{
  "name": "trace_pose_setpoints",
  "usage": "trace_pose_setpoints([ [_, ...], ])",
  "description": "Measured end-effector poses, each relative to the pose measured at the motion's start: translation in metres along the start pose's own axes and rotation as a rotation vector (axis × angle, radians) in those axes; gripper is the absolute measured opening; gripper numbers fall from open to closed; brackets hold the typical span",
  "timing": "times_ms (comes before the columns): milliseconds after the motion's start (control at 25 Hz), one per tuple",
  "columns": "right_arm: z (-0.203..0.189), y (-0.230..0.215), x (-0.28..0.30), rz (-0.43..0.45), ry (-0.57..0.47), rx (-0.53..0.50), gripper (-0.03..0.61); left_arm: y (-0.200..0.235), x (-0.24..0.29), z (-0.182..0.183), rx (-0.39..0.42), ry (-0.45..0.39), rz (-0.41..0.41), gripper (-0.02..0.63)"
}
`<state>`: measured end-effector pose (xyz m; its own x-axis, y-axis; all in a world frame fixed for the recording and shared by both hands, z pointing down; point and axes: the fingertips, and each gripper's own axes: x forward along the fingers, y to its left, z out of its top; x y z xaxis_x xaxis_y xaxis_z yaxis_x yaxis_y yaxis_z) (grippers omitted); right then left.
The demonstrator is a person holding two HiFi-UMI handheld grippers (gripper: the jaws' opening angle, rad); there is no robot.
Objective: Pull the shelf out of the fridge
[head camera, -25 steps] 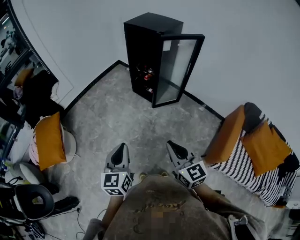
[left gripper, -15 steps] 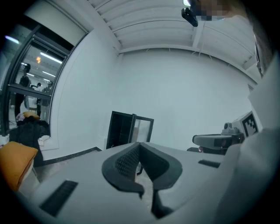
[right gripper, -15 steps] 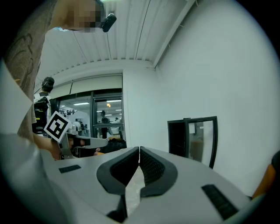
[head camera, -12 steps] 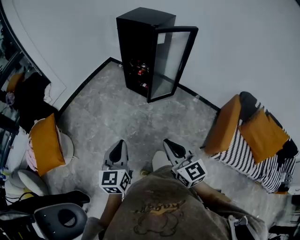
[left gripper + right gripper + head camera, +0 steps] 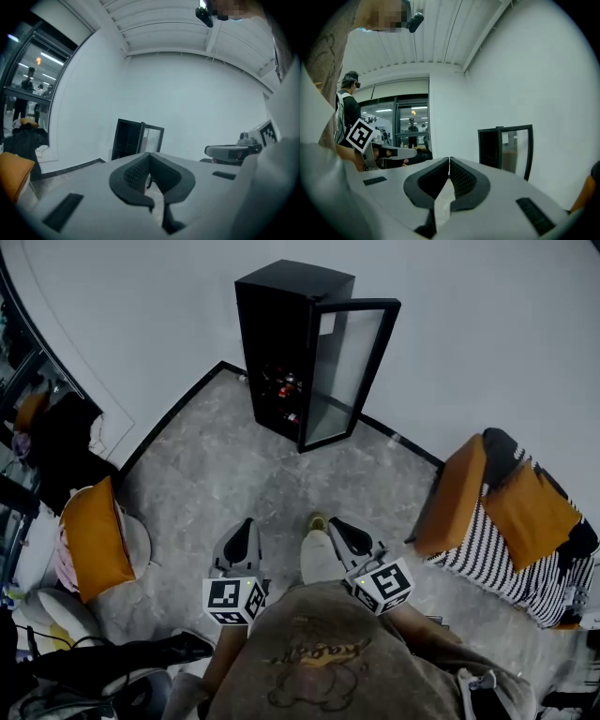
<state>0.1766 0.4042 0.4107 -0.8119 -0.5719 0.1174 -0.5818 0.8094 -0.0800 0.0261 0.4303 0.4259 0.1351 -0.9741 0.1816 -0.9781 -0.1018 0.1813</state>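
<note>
Dim, even, bluish light is seen throughout. Both gripper views are bent and darkened at their edges. Detail is lost inside the tall black glass-doored fridge (image 5: 272,334).
</note>
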Motion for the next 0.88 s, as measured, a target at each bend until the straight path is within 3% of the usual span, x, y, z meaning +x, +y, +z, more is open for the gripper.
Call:
trace_pose_setpoints([
  [880,-0.004,-0.081,0.092,0.037,0.053,0.019,0.021,0.04,0.111,0.013,-0.022,0.022,0.03,0.002],
])
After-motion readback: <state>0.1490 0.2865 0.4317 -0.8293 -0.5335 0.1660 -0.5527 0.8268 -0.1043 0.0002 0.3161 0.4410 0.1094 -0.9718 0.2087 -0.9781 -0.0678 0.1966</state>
